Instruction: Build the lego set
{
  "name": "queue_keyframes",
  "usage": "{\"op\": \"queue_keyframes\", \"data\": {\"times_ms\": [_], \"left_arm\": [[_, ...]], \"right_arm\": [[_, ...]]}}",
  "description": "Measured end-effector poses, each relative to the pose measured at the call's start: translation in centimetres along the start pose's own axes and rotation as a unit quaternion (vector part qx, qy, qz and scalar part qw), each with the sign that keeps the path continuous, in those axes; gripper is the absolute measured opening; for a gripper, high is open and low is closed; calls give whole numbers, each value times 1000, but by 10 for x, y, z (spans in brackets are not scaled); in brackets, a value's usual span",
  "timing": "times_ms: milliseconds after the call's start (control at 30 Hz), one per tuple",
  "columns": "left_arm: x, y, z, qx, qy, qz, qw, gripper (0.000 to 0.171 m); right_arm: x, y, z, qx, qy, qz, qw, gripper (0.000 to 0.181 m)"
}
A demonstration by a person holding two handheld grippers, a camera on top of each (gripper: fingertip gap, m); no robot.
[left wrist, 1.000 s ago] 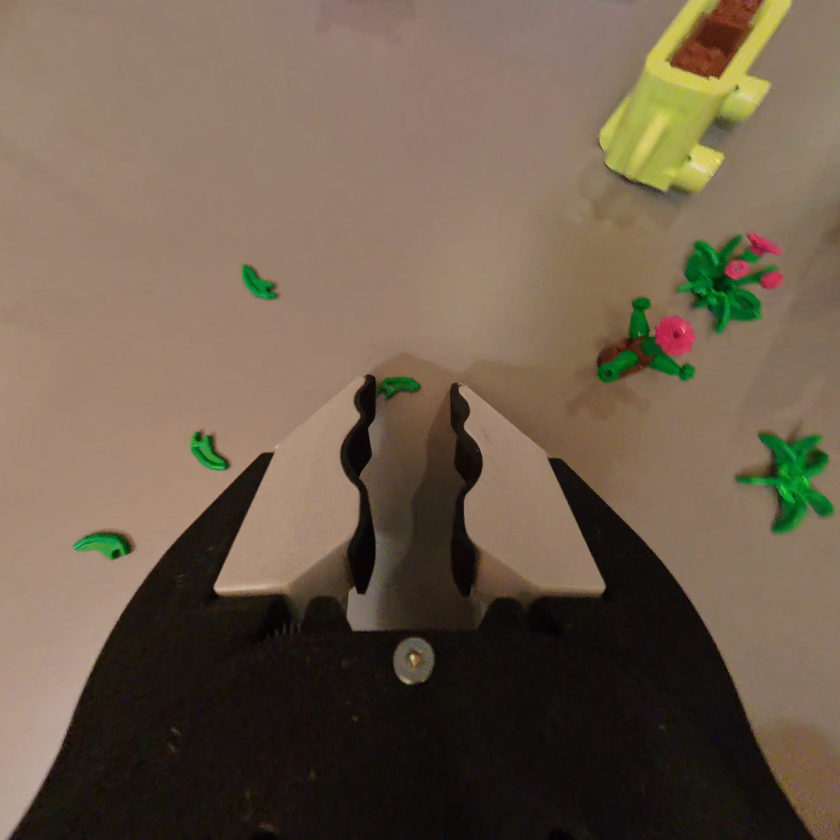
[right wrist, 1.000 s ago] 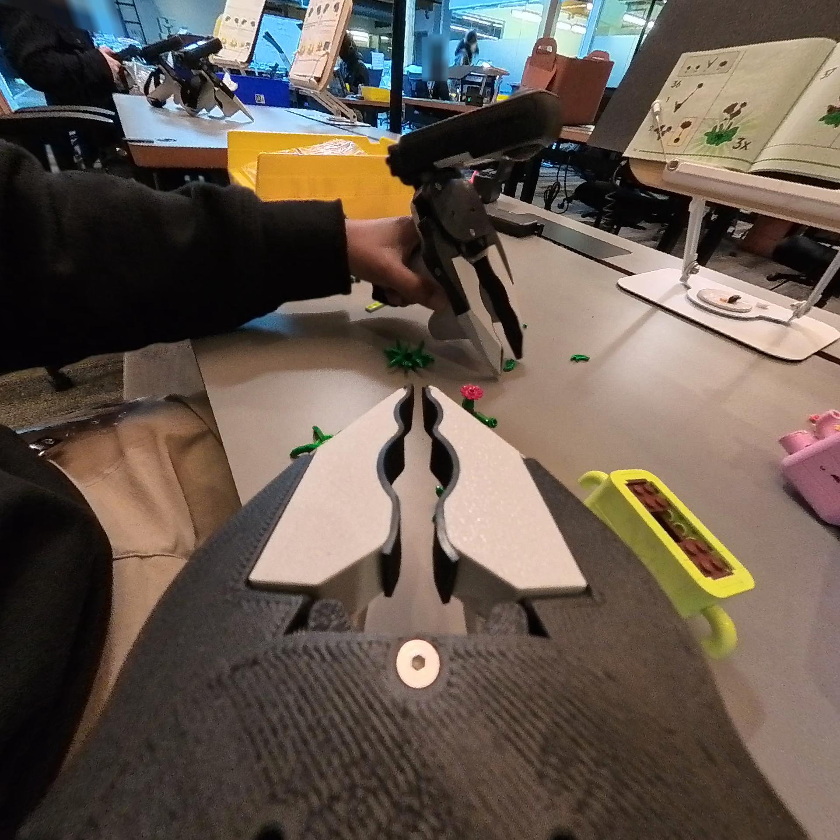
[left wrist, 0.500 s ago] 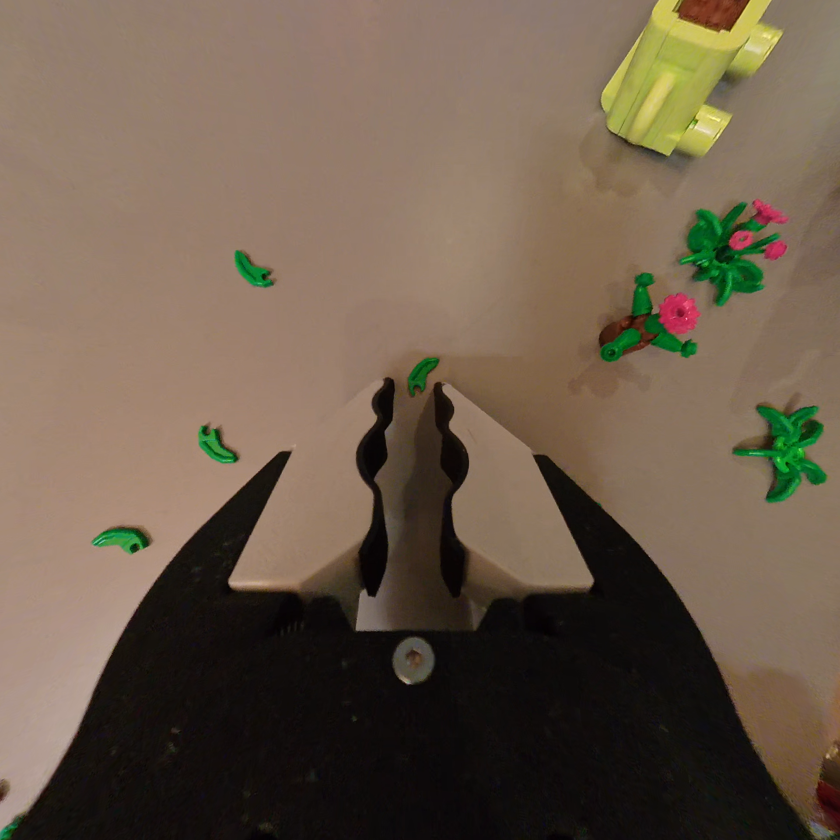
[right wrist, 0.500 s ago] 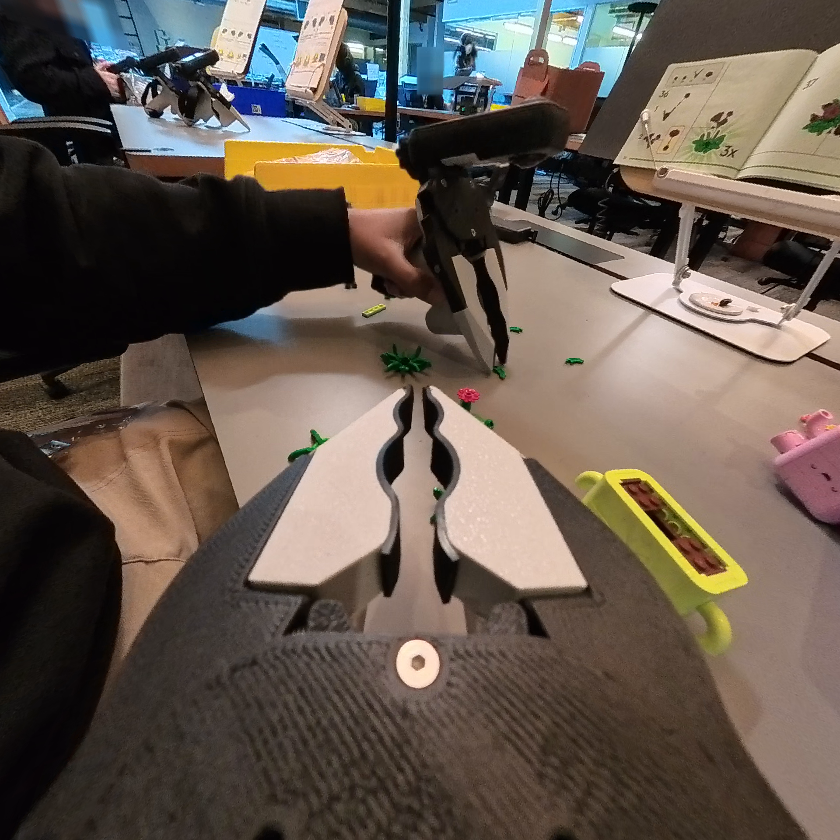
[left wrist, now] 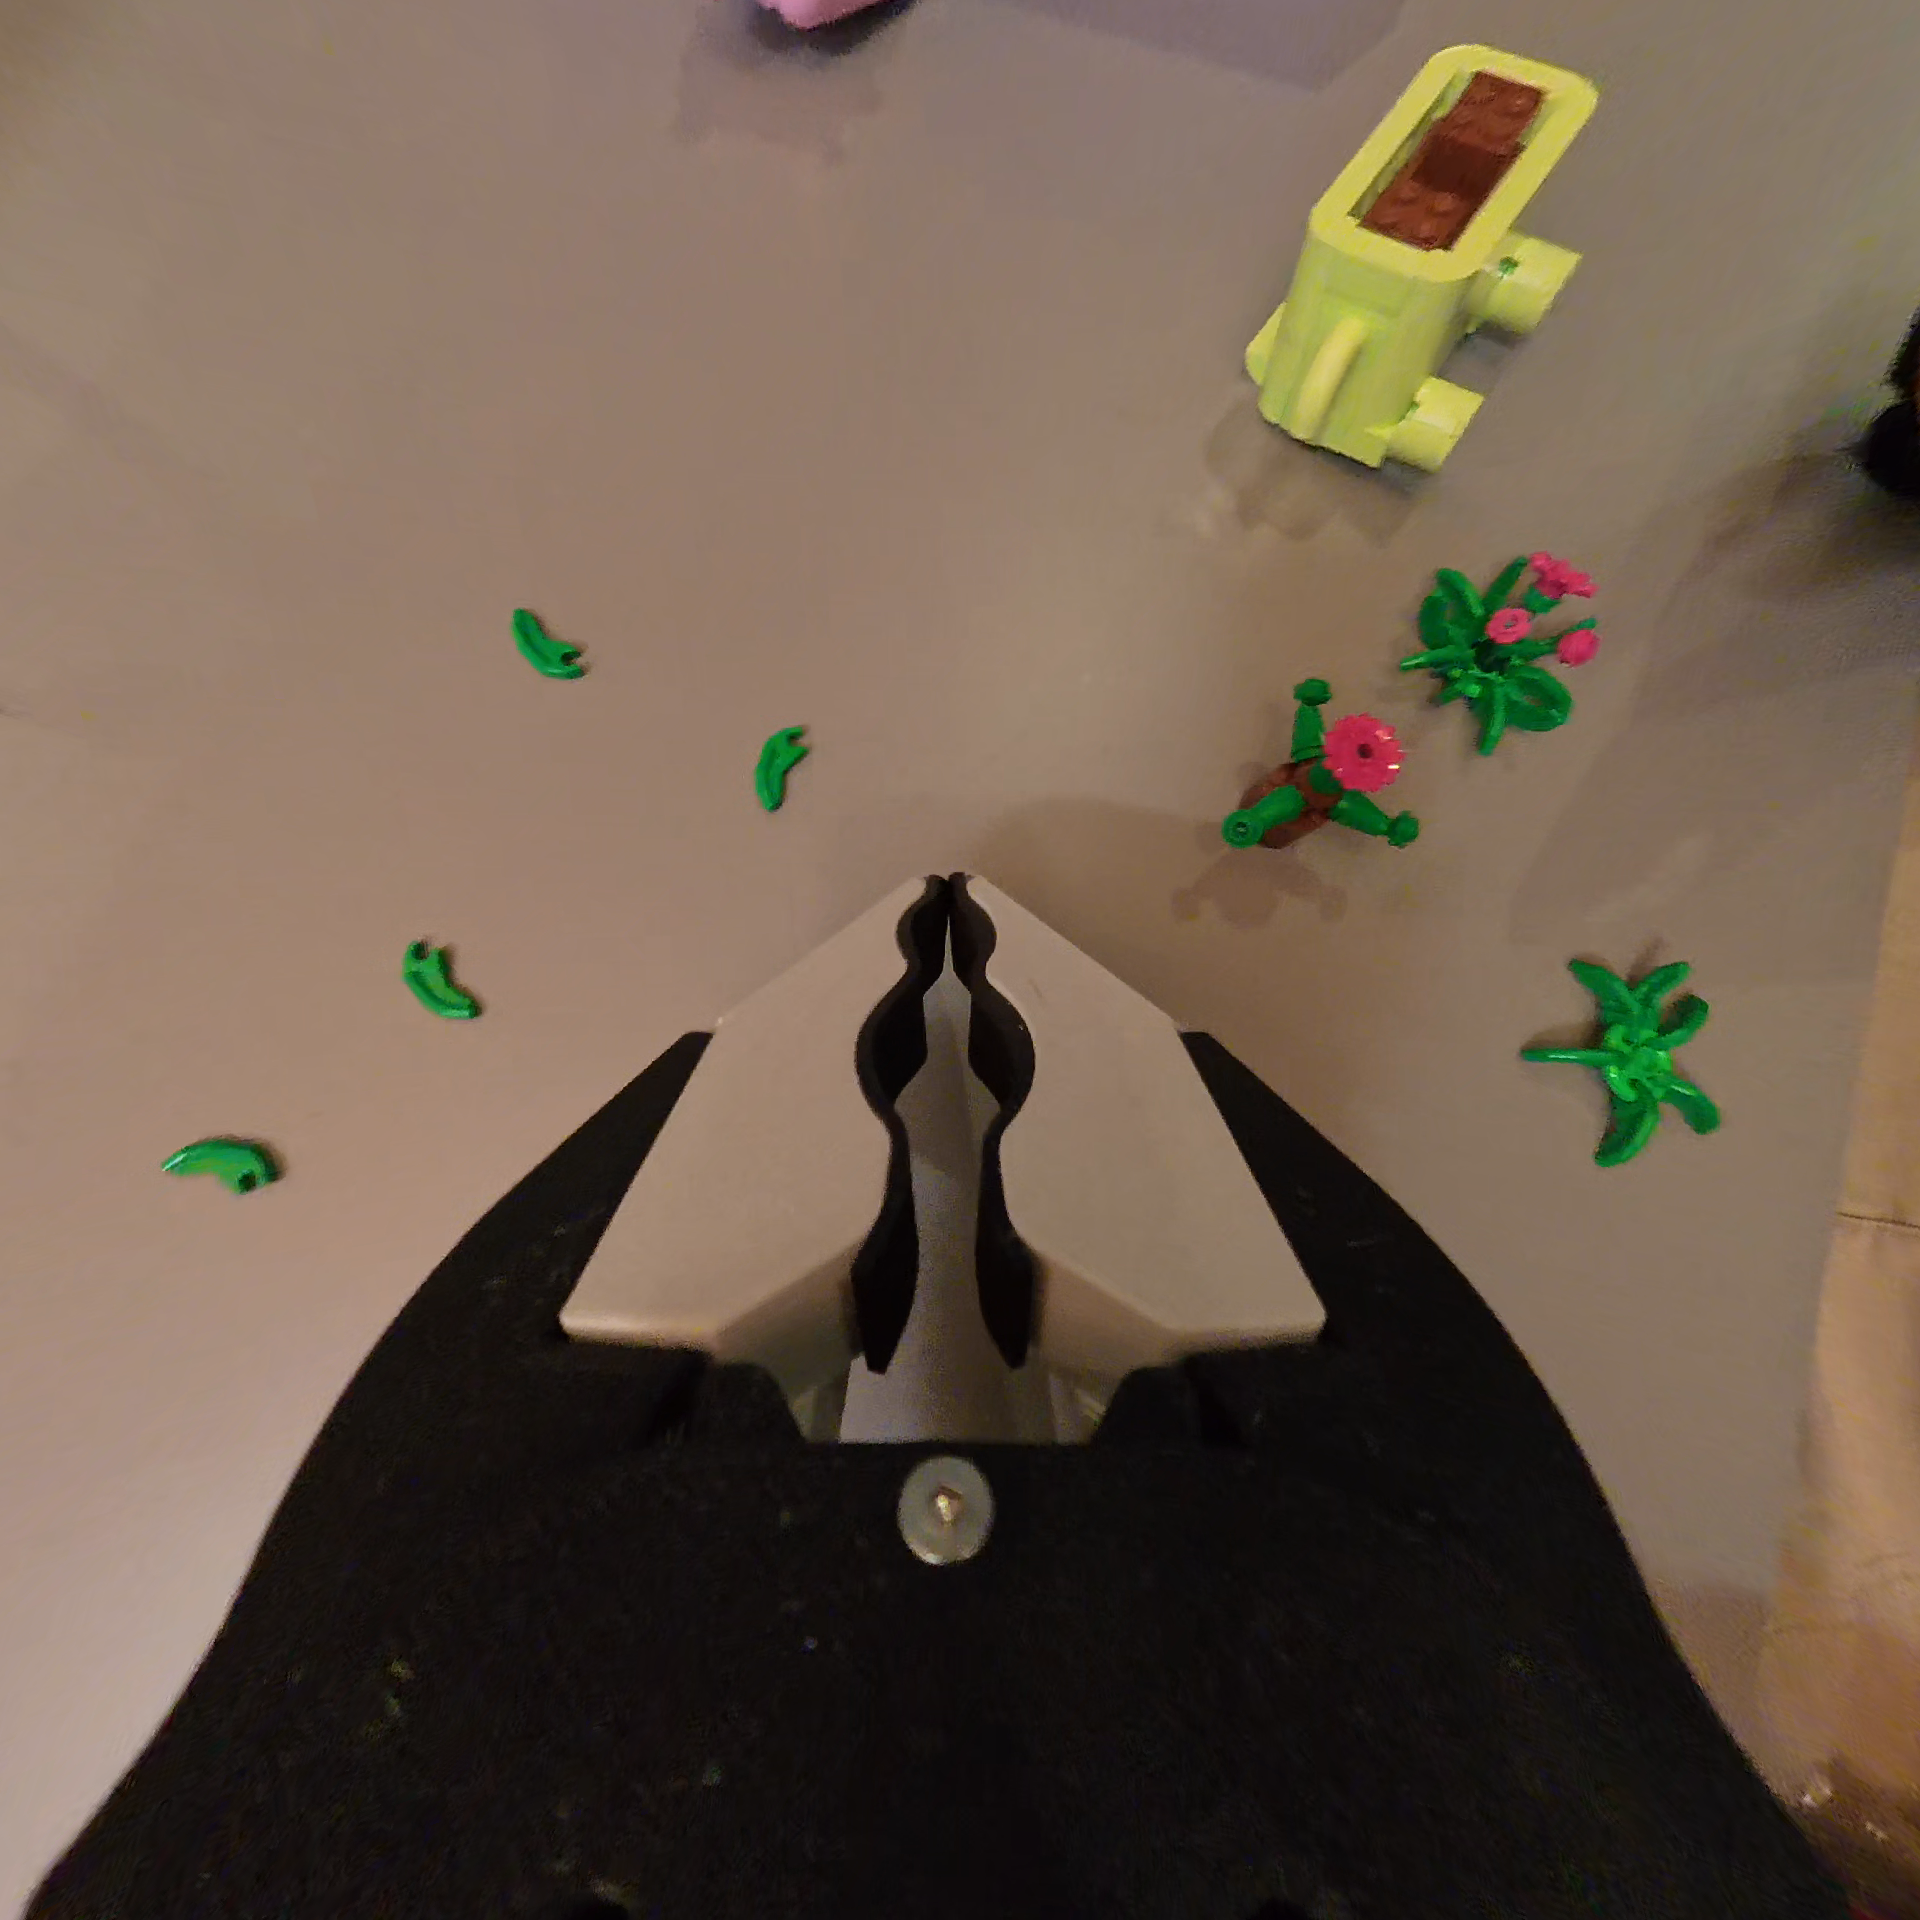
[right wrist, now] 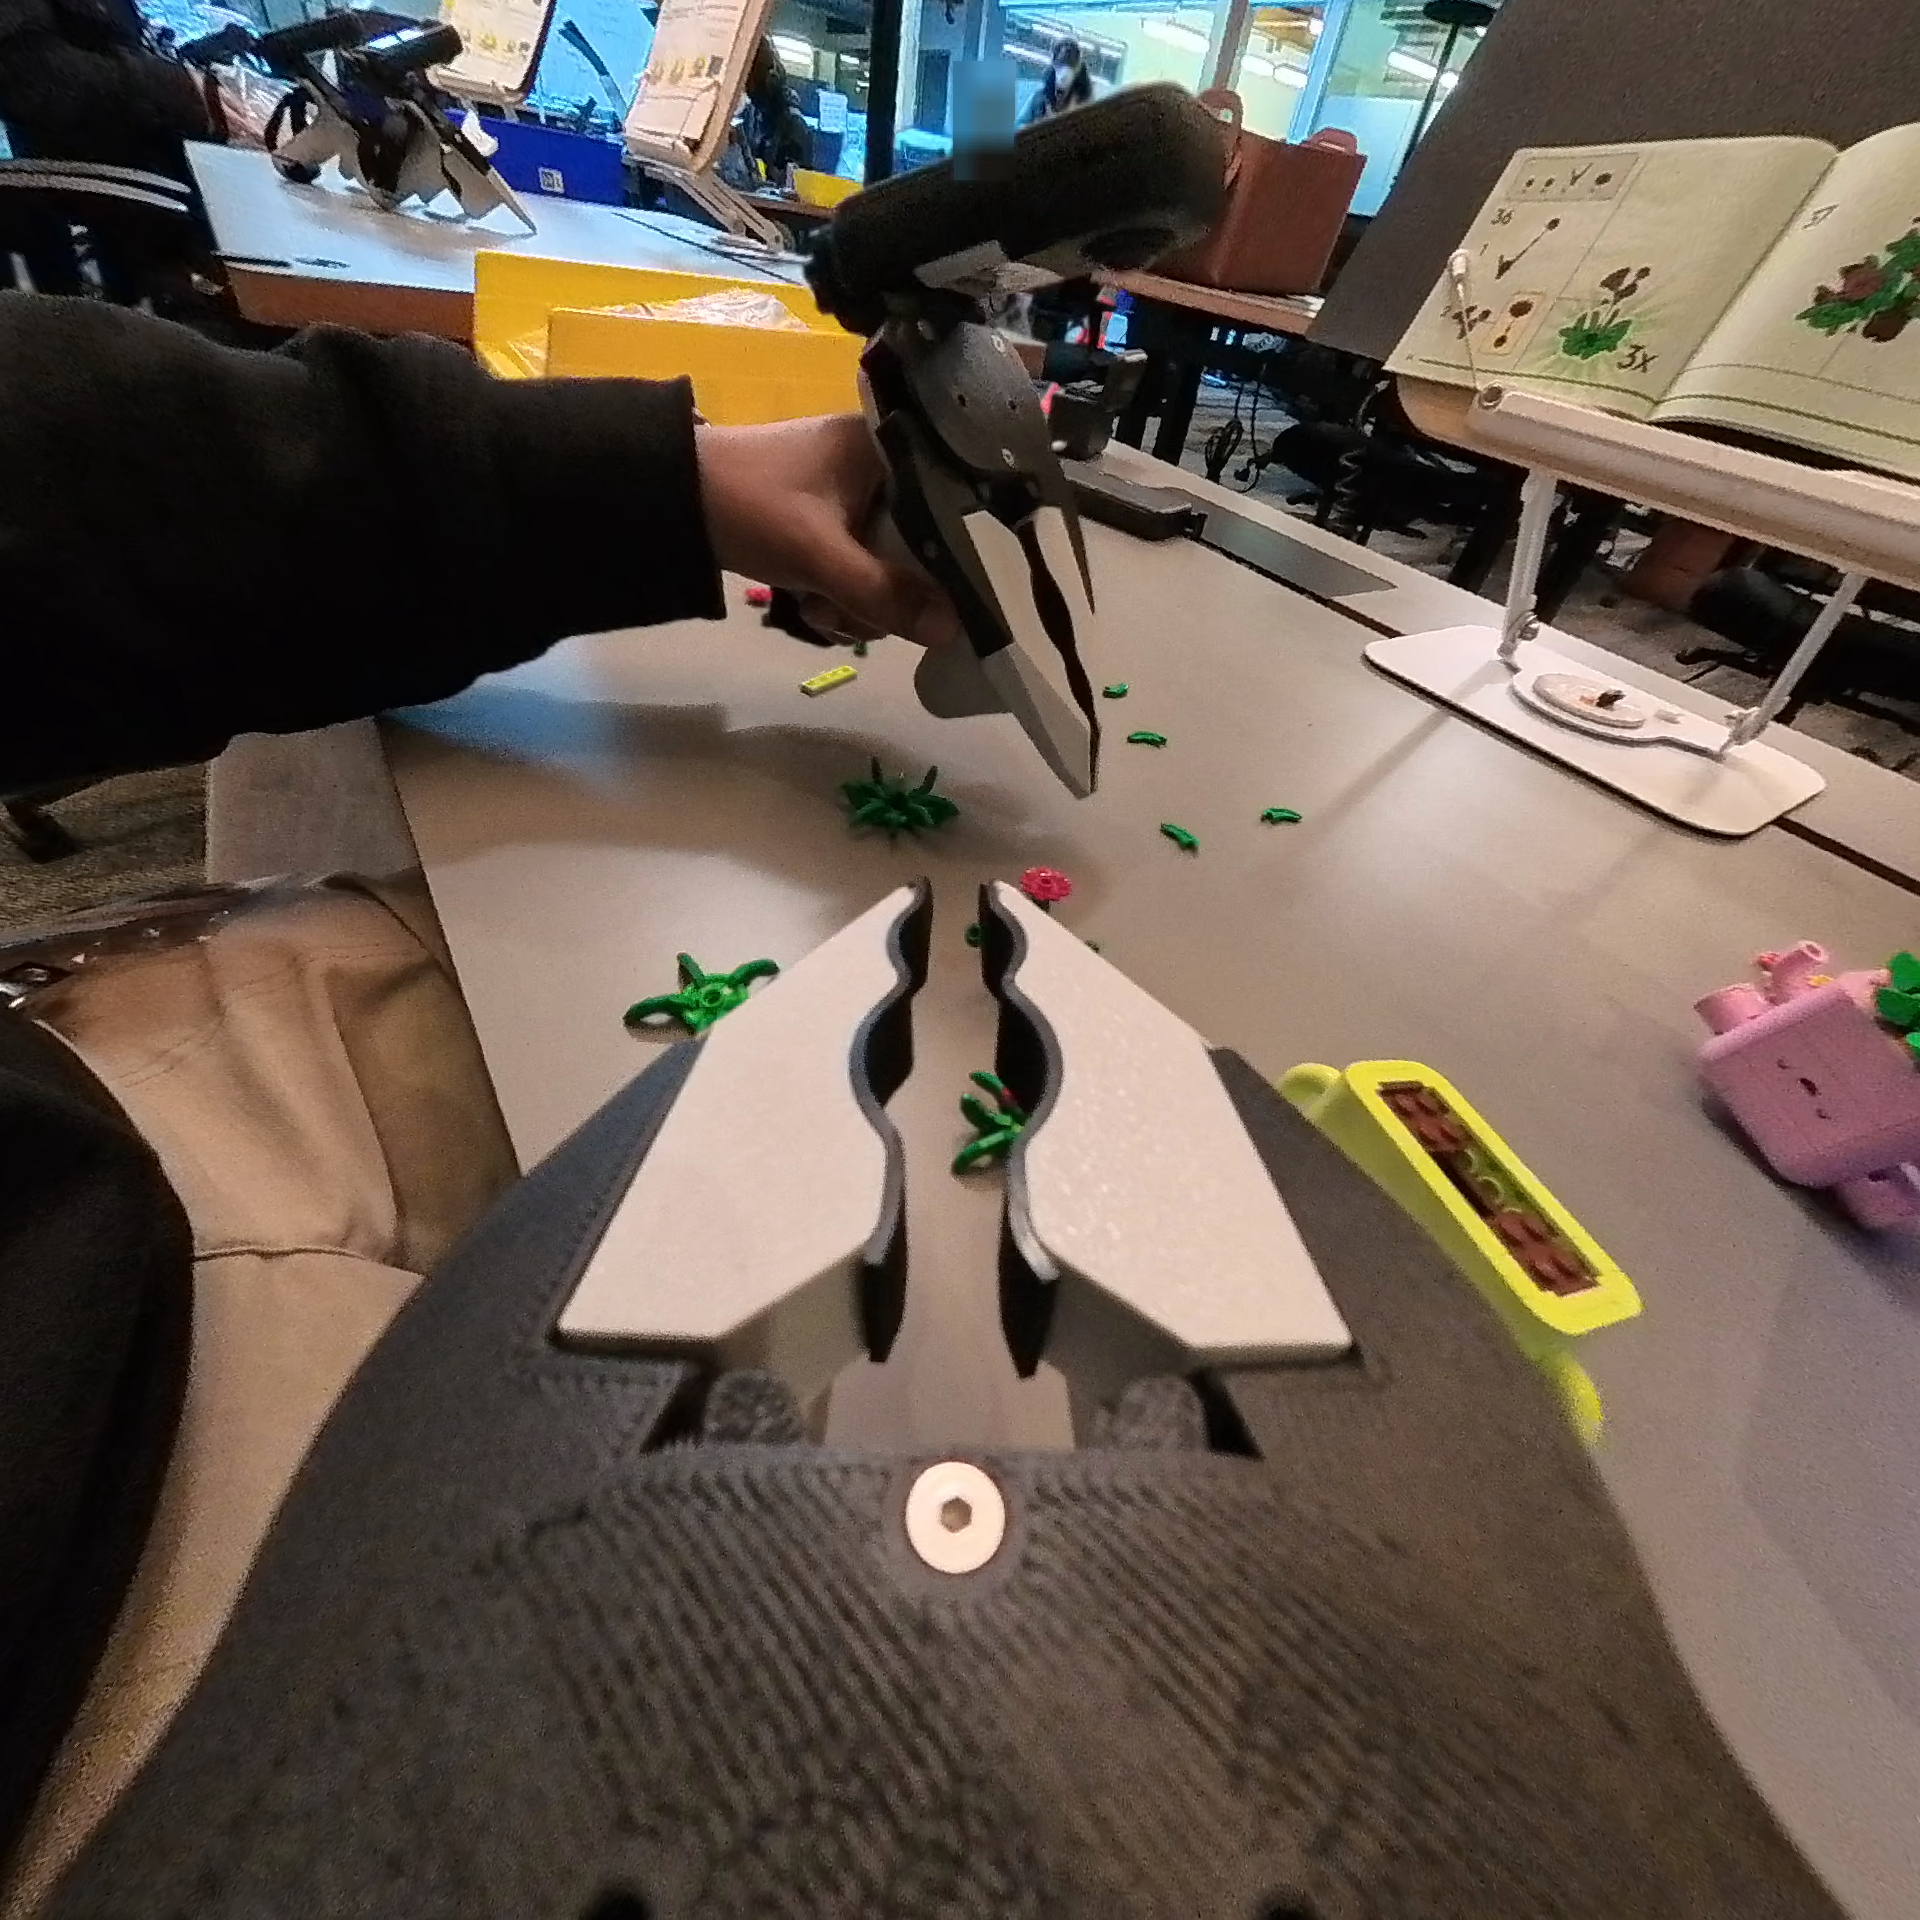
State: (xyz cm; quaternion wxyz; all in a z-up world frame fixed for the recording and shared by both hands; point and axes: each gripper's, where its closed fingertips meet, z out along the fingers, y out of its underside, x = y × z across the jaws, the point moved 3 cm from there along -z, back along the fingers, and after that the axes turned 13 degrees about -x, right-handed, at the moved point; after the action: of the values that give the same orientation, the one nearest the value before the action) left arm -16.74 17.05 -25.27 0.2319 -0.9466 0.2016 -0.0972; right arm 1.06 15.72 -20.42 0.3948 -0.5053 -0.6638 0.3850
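A: Above the desk (left wrist: 727, 312), the left claw (left wrist: 950, 881) hangs with its tips pressed together and nothing seen between them. A curved green leaf piece (left wrist: 778, 767) lies on the desk just ahead and to the left of those tips, apart from them.

B: And the right claw (right wrist: 954, 902)?

A: Tips slightly apart, empty, low over the desk. A small green plant piece (right wrist: 987, 1132) shows on the desk through its gap; the lime planter (right wrist: 1455, 1205) with brown studs sits just to its right.

B: What could go wrong?

A: The leaf is thin and lies flat. Tips closing off-centre would likely flick it away or shut on air. Three more leaves lie farther left of the left claw and could be scattered by a sweep.

B: The hand's pose?

A: Seen from the right wrist view, the left hand (right wrist: 821, 540) grips its tool from behind, black sleeve stretched across, claw angled steeply down and raised clear of the desk. The flower sprig (left wrist: 1320, 774) lies ahead-right of it.
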Motion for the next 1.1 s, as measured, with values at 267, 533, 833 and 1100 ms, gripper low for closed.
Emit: {"op": "queue_keyframes", "data": {"times_ms": [267, 533, 833, 1100], "left_arm": [[-32, -12, 21, -1, -73, -84, 994, 36], [-31, -18, 30, -28, -38, -79, 996, 4], [40, -48, -25, 140, -10, -31, 990, 3], [122, -66, -47, 201, -81, 35, 976, 3]], "right_arm": [[-6, -1, 4, -3, -7, -7, 1000, 6], [-6, -2, 2, 4, -9, -7, 1000, 5], [11, -9, -9, 49, 19, 69, 996, 7], [25, -15, -16, 143, -89, 283, 944, 27]]}}
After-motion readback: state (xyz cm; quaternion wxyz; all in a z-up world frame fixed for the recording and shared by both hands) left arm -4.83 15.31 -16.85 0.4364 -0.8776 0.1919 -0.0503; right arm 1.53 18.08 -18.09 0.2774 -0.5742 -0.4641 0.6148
